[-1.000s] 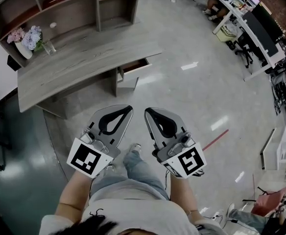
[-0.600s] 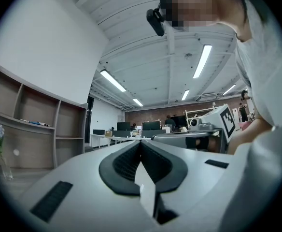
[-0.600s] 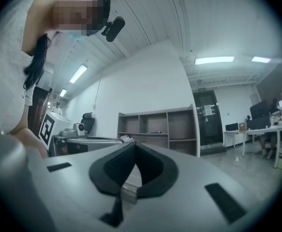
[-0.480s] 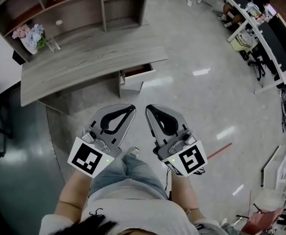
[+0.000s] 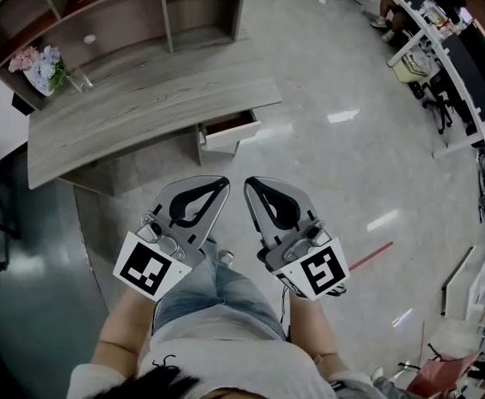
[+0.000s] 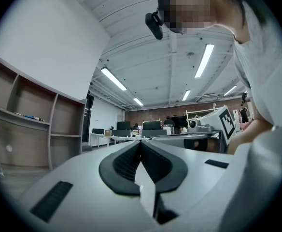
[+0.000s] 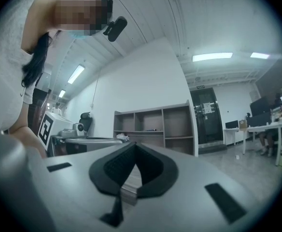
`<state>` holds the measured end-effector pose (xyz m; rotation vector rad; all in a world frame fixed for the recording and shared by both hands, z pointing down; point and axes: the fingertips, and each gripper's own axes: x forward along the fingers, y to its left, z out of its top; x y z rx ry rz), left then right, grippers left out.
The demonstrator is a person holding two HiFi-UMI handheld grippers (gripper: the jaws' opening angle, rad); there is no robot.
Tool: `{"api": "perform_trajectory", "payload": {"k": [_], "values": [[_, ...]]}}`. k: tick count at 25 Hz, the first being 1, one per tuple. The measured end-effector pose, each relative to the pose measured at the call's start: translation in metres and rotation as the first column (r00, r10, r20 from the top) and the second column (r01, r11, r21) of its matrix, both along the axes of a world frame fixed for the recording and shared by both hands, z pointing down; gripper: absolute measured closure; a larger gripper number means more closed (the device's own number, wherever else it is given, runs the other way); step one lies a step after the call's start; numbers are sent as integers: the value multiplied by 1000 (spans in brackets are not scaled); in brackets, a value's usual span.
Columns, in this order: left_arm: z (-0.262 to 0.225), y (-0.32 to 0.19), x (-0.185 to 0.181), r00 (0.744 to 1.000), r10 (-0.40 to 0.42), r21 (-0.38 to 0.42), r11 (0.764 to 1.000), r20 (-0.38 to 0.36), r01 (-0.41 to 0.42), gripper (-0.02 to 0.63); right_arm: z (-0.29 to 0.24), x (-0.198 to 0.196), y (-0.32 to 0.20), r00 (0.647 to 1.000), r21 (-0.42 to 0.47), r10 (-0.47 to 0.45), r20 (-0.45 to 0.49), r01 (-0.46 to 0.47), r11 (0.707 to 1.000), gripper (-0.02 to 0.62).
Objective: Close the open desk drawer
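The desk and its open drawer are sitting slightly lower and nearer in the head view than a second ago, so the person seems to be stepping toward them, while both grippers are keeping their place in front of the body. The drawer is hanging out from under the near edge of the grey wooden worktop, toward its right end, and is still well apart from both tools. The left gripper and the right gripper are each showing their jaws closed on nothing, tips meeting, and pointing toward the desk.

Several things could go wrong from here. The drawer sits low under the worktop's overhang, so a gripper brought in too high is likely to strike the worktop edge rather than the drawer front. A push landing near one corner of the front may rack the drawer and jam it half shut. A hard shove could slam it and shake the flower vase at the far end.
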<state>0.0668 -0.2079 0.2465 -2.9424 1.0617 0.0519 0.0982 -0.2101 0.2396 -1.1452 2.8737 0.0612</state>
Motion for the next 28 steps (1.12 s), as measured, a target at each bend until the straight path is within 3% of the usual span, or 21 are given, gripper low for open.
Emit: {"api": "perform_trajectory", "payload": {"k": [16,28], "values": [[35,-94,-7,999,43,-7,999,-15,-43,595,61,-6,-109,1000,-43,22,-12,-23,999,588],[114,-127,-12,999,47,-41,998,-22,-48,595,171,-6,-159,999,-102,37,-40,-41,994,588]]}}
